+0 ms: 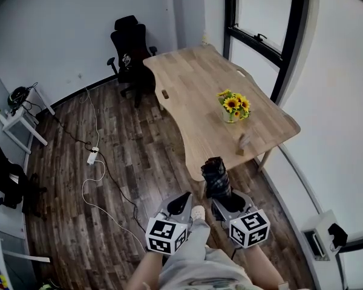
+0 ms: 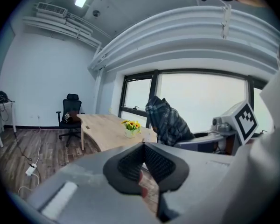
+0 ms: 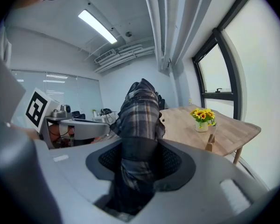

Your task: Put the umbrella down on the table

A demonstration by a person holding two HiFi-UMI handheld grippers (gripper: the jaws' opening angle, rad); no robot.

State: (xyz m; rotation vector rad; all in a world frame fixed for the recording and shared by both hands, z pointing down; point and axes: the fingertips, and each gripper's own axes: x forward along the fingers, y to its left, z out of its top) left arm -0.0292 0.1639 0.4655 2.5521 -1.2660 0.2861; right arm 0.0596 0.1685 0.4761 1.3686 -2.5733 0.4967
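A folded dark plaid umbrella sticks forward out of my right gripper, which is shut on it, just short of the near corner of the wooden table. In the right gripper view the umbrella fills the gap between the black pads and rises above them. My left gripper hangs beside it to the left, shut with nothing in it. In the left gripper view its pads meet at the tips, and the umbrella shows to the right.
A vase of sunflowers and a small wooden block stand on the table's right part. A black office chair sits at its far end. A power strip with cables lies on the wood floor; a white side table stands far left.
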